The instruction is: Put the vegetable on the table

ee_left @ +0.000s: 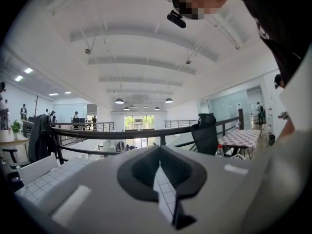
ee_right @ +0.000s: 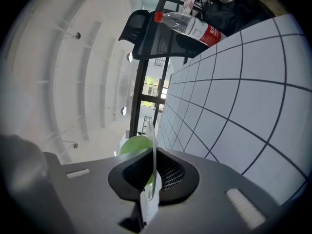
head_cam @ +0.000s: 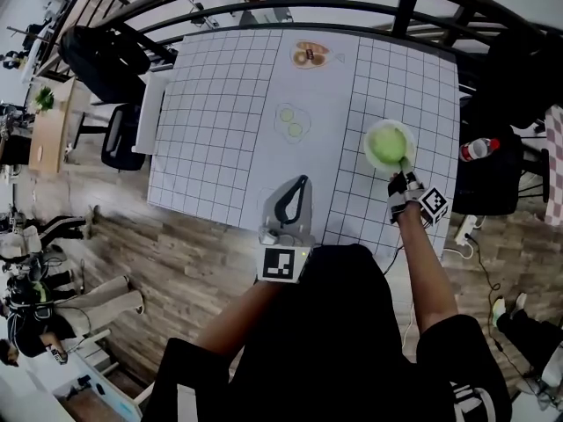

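- While the right gripper (ee_right: 151, 175) is clamped on the thin rim of the plate (ee_right: 154, 140), the grip should be held firm, since an edge hold lets the plate tip.
- Judging by the head view, the green vegetable (head_cam: 385, 148) sits on that plate (head_cam: 369, 135) over the right part of the gridded table (head_cam: 220, 121); whether the plate rests on it I cannot tell.
- Lower it level, then release.
- Meanwhile the left gripper (head_cam: 301, 184) is raised near the table's front edge, jaws together and empty.

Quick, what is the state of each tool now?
Left tool: closed, holding nothing.
Right tool: closed on the rim of the plate carrying the green vegetable.
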The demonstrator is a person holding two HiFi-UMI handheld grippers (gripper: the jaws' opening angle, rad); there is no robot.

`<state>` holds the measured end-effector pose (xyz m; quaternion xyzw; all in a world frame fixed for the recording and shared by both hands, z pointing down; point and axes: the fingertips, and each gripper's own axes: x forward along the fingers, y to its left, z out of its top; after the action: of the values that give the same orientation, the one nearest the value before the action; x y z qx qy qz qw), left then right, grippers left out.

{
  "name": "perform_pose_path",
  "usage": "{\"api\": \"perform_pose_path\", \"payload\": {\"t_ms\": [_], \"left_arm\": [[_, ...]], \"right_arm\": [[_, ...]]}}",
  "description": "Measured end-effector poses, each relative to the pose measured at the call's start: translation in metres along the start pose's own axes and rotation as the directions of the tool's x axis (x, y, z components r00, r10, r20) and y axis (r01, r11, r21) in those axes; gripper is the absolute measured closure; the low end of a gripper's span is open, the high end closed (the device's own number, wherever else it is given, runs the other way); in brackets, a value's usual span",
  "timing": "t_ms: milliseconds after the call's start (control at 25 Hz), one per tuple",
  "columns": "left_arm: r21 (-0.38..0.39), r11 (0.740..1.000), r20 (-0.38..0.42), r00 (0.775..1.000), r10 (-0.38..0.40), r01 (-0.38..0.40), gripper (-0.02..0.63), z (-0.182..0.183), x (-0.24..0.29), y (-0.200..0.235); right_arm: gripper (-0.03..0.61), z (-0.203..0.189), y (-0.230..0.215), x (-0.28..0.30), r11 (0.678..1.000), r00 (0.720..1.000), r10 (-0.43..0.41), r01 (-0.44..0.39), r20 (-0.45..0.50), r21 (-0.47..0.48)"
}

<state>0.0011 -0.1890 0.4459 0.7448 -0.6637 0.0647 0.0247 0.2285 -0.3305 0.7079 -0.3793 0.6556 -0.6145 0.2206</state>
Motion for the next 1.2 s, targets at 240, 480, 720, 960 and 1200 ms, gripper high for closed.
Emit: {"api": "perform_pose_path", "payload": {"t_ms": [240,480,720,960,1200], "left_arm": [[0.019,1.000,-0.015,1.000,0.001,0.000,0.607,-0.005,-0.001,0.000],[0.035,0.999,-0.040,0.999,0.002,-0.001,0.607,-0.010,-0.006,-0.003],[0.035,0.997,-0.030,0.997,0.066,-0.065,0.607,-0.005,-0.013,0.016],[0.011,0.997,-0.048,0.996,0.082,-0.081,0.607,-0.014,-0.010,0.020],[-0.008,0.997,-0.053,0.996,0.070,-0.070,0.607,-0.020,-0.007,0.014]], "right_arm": [[0.566,0.005,-0.034,0.000,0.998,0.998,-0.055,0.054,0.023,0.036],[0.565,0.000,-0.052,0.006,0.995,0.996,-0.091,0.090,0.020,0.049],[0.565,-0.001,-0.065,0.016,0.994,0.995,-0.099,0.099,0.017,0.037],[0.565,-0.004,-0.072,0.021,0.992,0.994,-0.113,0.113,0.002,0.064],[0.560,-0.007,-0.078,0.020,0.987,0.989,-0.143,0.144,-0.024,0.077]]}}
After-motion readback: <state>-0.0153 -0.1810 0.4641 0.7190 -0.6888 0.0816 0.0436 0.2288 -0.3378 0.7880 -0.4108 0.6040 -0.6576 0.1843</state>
